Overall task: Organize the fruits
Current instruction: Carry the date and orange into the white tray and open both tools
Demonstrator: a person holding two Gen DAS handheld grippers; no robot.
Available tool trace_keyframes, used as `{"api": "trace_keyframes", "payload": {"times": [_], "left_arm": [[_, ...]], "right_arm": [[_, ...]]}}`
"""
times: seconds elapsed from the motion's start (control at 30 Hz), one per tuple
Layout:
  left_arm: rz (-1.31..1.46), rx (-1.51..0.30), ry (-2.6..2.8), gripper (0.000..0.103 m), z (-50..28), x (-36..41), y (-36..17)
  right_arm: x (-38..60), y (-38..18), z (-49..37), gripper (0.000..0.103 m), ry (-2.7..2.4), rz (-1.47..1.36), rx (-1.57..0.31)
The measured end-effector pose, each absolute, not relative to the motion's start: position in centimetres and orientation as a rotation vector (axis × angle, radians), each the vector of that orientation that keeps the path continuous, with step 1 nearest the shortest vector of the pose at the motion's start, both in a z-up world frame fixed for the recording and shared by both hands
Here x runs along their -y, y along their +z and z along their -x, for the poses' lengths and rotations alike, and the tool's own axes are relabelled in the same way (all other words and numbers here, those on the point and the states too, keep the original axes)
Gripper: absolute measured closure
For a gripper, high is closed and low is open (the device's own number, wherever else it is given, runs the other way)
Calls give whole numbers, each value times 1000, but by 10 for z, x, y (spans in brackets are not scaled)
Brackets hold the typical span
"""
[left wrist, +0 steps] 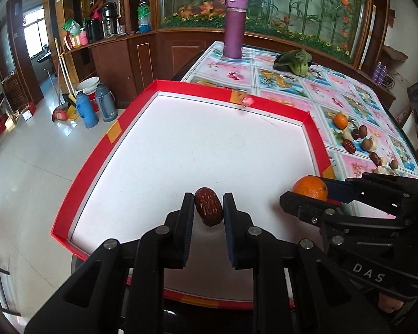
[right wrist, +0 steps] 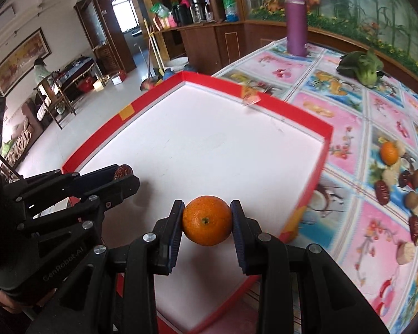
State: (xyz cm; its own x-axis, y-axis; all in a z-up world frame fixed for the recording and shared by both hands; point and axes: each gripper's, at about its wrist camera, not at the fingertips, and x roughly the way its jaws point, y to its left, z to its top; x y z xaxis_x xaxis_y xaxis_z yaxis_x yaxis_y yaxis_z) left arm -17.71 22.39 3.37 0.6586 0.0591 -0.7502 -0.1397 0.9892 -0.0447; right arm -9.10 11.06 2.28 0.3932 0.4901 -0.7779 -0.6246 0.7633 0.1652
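A wrinkled, dark red jujube (left wrist: 208, 206) is clamped between the flat pads of the left gripper (left wrist: 209, 208), whose black fingers are closed to the fruit's width. It is held just above the near part of a shallow box lid (left wrist: 97, 153). A round orange (right wrist: 207, 220), its skin dimpled and glossy and its stem scar turned toward the camera, is pinched in the same way by the right gripper (right wrist: 207, 220), the fingers set wider to span it. This fruit is also held over the lid, near its right wall. The lid is square, with low red walls patched with orange tape and a smooth white floor on which nothing is seen to lie; whether either fruit touches the floor cannot be told.

To the right of the lid, on a glossy tablecloth (right wrist: 348, 128) printed with pink and blue fruit squares, the loose fruit pile (right wrist: 401, 183) is scattered: a second orange, several wrinkled jujubes, smooth brown round fruits and pale lumpy pieces. Farther back a leafy green vegetable (left wrist: 295, 61) is laid on the cloth, and a tall purple cylindrical flask (left wrist: 235, 25) is stood upright at the far edge.
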Motion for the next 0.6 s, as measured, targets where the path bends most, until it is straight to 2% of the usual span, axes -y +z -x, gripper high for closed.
{"api": "trace_keyframes", "payload": {"times": [0.6], "left_arm": [[95, -896, 209, 80, 171, -242, 17]], "right_arm": [[-134, 14, 81, 70, 679, 167, -945]]}}
